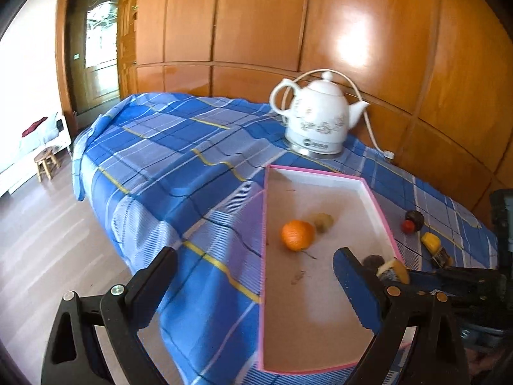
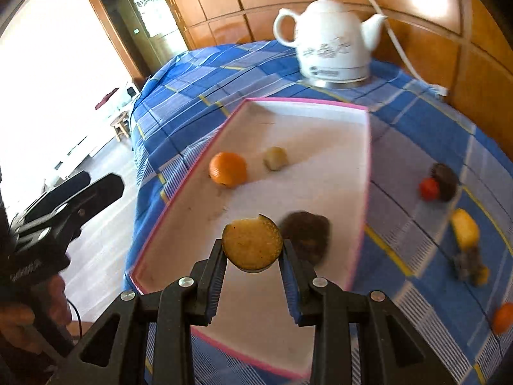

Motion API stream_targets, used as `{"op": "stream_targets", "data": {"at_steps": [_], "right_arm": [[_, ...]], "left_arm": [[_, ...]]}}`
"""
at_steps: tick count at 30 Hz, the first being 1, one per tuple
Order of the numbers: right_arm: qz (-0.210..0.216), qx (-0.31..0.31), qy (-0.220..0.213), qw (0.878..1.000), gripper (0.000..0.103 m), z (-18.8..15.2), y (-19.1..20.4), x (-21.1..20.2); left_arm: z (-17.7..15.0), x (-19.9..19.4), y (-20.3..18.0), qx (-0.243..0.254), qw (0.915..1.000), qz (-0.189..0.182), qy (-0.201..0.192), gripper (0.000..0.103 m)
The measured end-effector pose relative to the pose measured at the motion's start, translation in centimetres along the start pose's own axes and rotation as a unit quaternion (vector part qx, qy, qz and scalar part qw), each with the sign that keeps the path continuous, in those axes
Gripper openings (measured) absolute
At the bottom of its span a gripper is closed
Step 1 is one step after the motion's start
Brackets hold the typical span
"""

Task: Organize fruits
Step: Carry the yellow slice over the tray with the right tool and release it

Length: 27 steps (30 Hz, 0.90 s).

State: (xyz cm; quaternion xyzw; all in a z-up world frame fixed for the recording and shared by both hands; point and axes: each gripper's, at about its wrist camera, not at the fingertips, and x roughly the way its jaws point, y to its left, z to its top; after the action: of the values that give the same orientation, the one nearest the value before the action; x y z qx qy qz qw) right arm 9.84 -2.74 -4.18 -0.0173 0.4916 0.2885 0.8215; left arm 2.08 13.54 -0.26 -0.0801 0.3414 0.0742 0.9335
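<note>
My right gripper (image 2: 252, 252) is shut on a round yellow-brown fruit slice (image 2: 252, 244), held over the near part of a pink-rimmed white tray (image 2: 365, 160). In the tray lie an orange (image 2: 228, 169), a small greenish fruit (image 2: 275, 158) and a dark brown fruit (image 2: 306, 234). My left gripper (image 1: 256, 279) stands wide open above the tray's left rim (image 1: 264, 224), with nothing between its fingers. The left wrist view also shows the orange (image 1: 297, 235) and the held slice (image 1: 397, 268). A red fruit (image 2: 429, 188), a dark fruit (image 2: 445, 179), a yellow piece (image 2: 465, 229) and a second orange (image 2: 503, 317) lie on the cloth to the right.
A white kettle (image 1: 317, 118) with its cord stands behind the tray on the blue checked cloth (image 1: 179, 160). Wooden panels close off the back. The table's left edge drops to the floor, where a small stool (image 1: 46, 160) stands. A hand (image 2: 19, 317) holds the left gripper.
</note>
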Motion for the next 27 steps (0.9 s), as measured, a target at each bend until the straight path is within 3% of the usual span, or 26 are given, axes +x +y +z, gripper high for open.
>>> {"op": "stream_targets", "data": {"at_steps": [7, 10, 12, 18, 27], "right_arm": [[-0.002, 0.003, 0.024, 1.000, 0.034, 1.4, 0.9, 3.6], [0.003, 0.007, 0.016, 1.000, 0.041, 1.5, 0.8, 3.4], [0.008, 0.013, 0.008, 1.000, 0.046, 1.4, 0.6, 2.8], [0.007, 0.022, -0.025, 0.999, 0.046, 0.6, -0.5, -0.5], [-0.036, 0.062, -0.054, 0.996, 0.046, -2.3, -5.3, -5.6]], "left_arm": [[-0.6, 0.7, 1.5, -0.008, 0.9998, 0.013, 0.010, 0.098], [-0.8, 0.8, 1.5, -0.005, 0.9998, 0.012, 0.012, 0.098], [-0.8, 0.9, 1.3, -0.002, 0.9998, 0.010, 0.015, 0.098], [-1.0, 0.8, -0.1, 0.014, 0.9997, -0.002, 0.018, 0.098], [-0.9, -0.1, -3.2, 0.058, 0.9978, -0.027, 0.014, 0.098]]}}
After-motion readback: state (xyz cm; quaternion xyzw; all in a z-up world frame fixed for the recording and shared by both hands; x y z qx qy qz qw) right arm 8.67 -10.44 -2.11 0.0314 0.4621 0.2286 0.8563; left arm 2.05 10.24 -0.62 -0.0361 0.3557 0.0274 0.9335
